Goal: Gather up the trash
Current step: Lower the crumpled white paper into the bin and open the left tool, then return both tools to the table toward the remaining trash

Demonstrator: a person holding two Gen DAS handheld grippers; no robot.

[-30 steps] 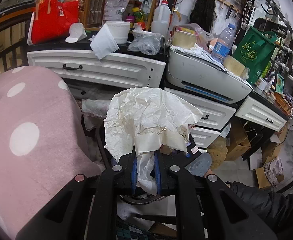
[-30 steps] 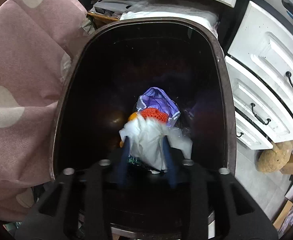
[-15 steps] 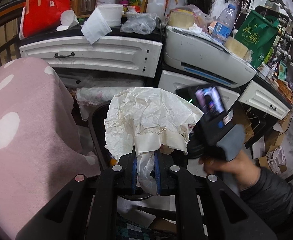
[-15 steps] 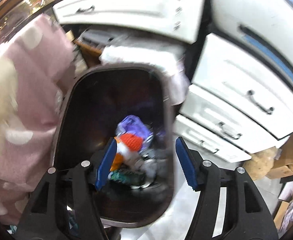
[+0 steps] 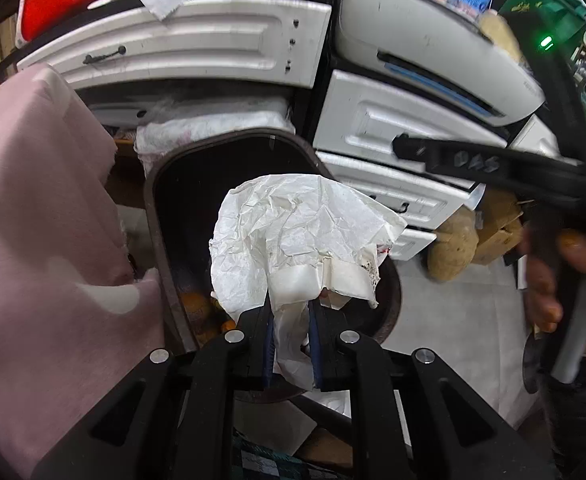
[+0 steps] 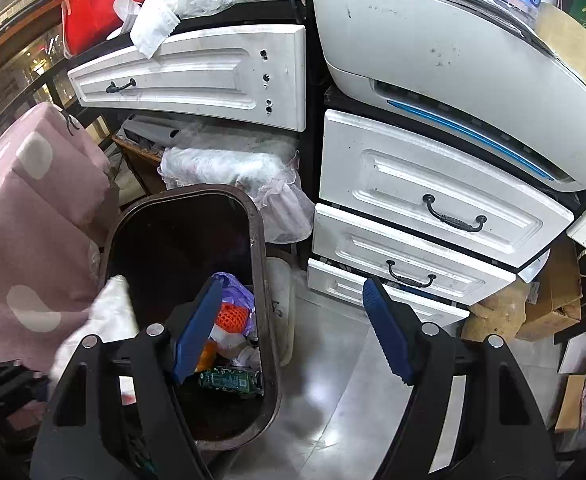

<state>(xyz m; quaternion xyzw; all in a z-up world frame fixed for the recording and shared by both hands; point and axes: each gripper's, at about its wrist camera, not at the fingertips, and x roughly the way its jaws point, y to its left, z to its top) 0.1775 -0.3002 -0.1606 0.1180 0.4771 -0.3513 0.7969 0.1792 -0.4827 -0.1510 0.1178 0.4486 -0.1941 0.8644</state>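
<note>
My left gripper point(image 5: 291, 316) is shut on a crumpled white paper point(image 5: 293, 236) and holds it above the dark brown trash bin point(image 5: 153, 216). In the right wrist view the bin point(image 6: 259, 248) stands on the floor, holding a purple bag point(image 6: 235, 286), an orange net point(image 6: 233, 316), white tissue and a green wrapper point(image 6: 229, 378). My right gripper point(image 6: 289, 328) is open and empty above the bin's right rim. The white paper point(image 6: 105, 320) shows at the bin's left edge. The right gripper and hand point(image 5: 549, 276) show at the right of the left wrist view.
White drawers point(image 6: 433, 196) and a white printer point(image 6: 453, 64) stand right of the bin. A pink polka-dot cover point(image 6: 25, 232) lies to its left. A white bundle point(image 6: 237, 168) sits behind it. Cardboard boxes point(image 6: 553, 304) crowd the floor at right.
My right gripper dropped its white tissue into the bin, opened and rose up and right. My left gripper moved forward over the bin with the paper.
</note>
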